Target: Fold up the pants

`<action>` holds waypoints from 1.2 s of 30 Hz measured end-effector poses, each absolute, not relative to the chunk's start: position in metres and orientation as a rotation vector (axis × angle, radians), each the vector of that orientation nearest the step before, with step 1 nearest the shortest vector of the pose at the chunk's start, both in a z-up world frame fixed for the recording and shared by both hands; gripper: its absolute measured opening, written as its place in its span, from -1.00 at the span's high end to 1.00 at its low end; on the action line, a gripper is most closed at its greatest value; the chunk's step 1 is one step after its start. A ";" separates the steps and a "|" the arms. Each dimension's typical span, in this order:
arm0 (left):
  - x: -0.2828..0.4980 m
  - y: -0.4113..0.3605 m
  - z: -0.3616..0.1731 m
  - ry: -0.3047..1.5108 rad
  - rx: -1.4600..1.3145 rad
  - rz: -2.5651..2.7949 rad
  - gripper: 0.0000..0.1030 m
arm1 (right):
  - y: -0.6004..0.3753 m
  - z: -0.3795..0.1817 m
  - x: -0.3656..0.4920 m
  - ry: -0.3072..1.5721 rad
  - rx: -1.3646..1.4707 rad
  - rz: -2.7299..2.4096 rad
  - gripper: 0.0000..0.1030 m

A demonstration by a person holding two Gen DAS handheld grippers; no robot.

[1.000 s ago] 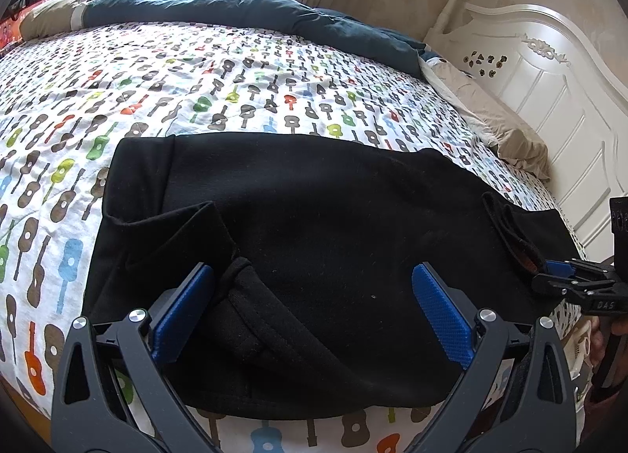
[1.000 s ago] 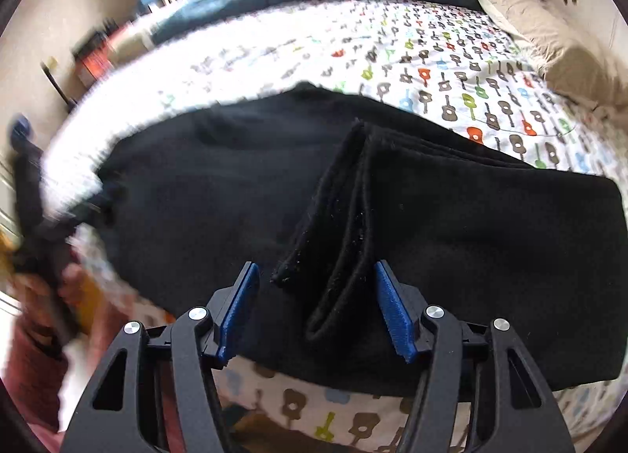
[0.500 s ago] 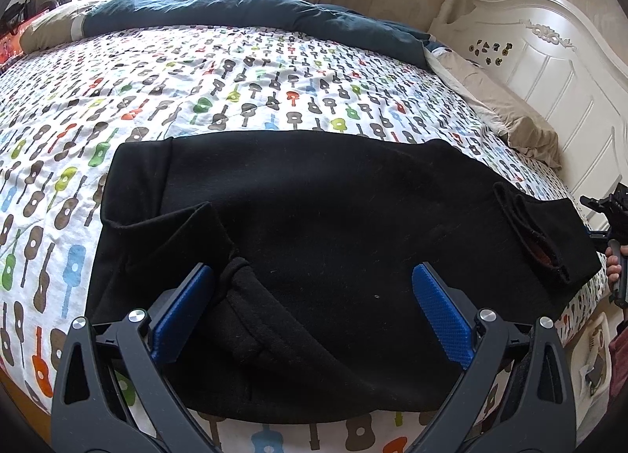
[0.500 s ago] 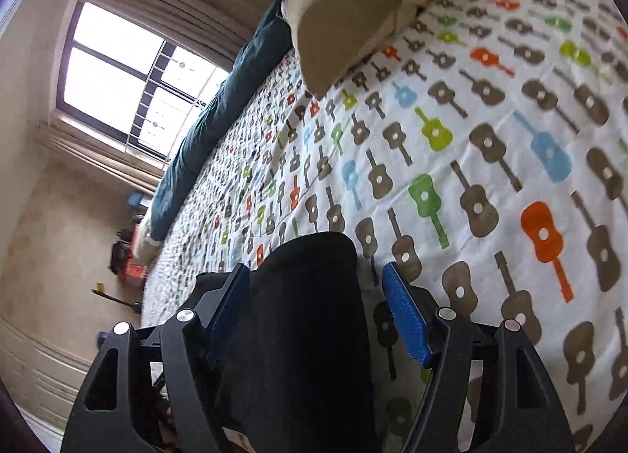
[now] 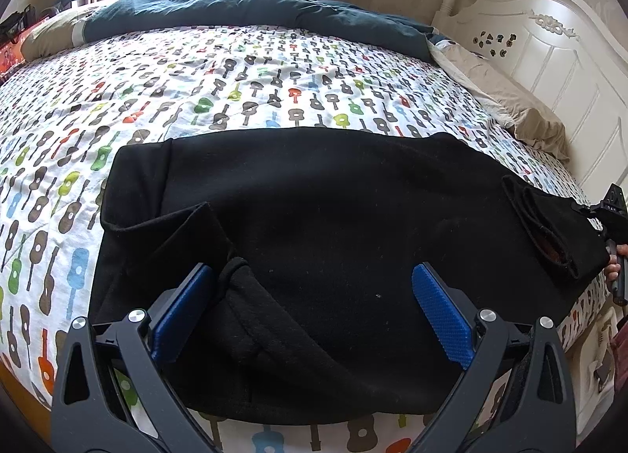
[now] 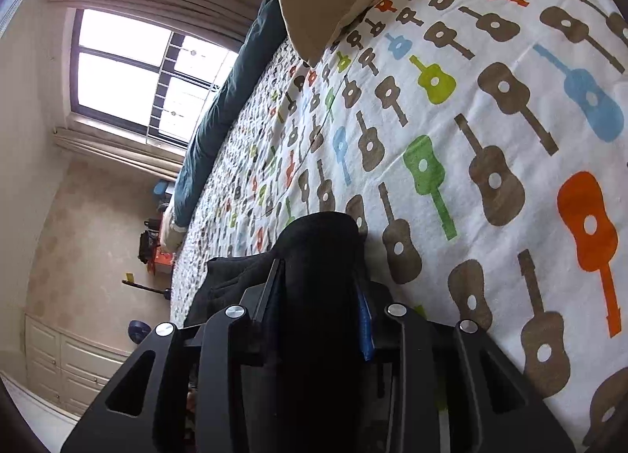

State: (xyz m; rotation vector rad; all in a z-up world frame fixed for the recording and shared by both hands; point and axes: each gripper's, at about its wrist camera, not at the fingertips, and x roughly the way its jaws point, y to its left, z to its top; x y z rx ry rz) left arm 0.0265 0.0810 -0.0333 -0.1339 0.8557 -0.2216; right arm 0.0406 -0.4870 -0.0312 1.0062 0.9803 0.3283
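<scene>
Black pants [image 5: 333,225] lie across the near side of the bed, waistband end at the left, leg cuffs [image 5: 549,233] at the far right. My left gripper [image 5: 310,312] is open, hovering over the near edge of the pants with a fabric fold between its blue pads. My right gripper [image 6: 320,296] is shut on the black cuff end of the pants [image 6: 322,249], tilted sideways low over the sheet. It also shows at the right edge of the left wrist view [image 5: 610,213].
The bed has a white sheet with coloured guitars [image 5: 235,80]. A dark teal duvet [image 5: 255,10] lies along the far side. A beige pillow [image 5: 506,108] and white headboard [image 5: 557,60] stand at the right. A window [image 6: 133,72] and white cabinets [image 6: 59,366] lie beyond.
My right gripper has gone from open over the cuffs to shut on the cuff end, rolled onto its side. The left gripper has stayed open in place.
</scene>
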 end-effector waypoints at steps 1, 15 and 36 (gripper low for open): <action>0.027 0.082 -0.033 0.856 -0.140 -0.222 -0.95 | -0.487 -0.029 0.037 0.976 1.018 0.340 0.23; 0.027 0.083 -0.032 0.863 -0.157 -0.224 -0.95 | -0.451 -0.017 -0.016 0.997 0.890 0.421 -0.25; 0.026 0.085 -0.031 0.869 -0.164 -0.240 -0.95 | -0.409 0.052 -0.025 0.787 0.866 0.327 -0.25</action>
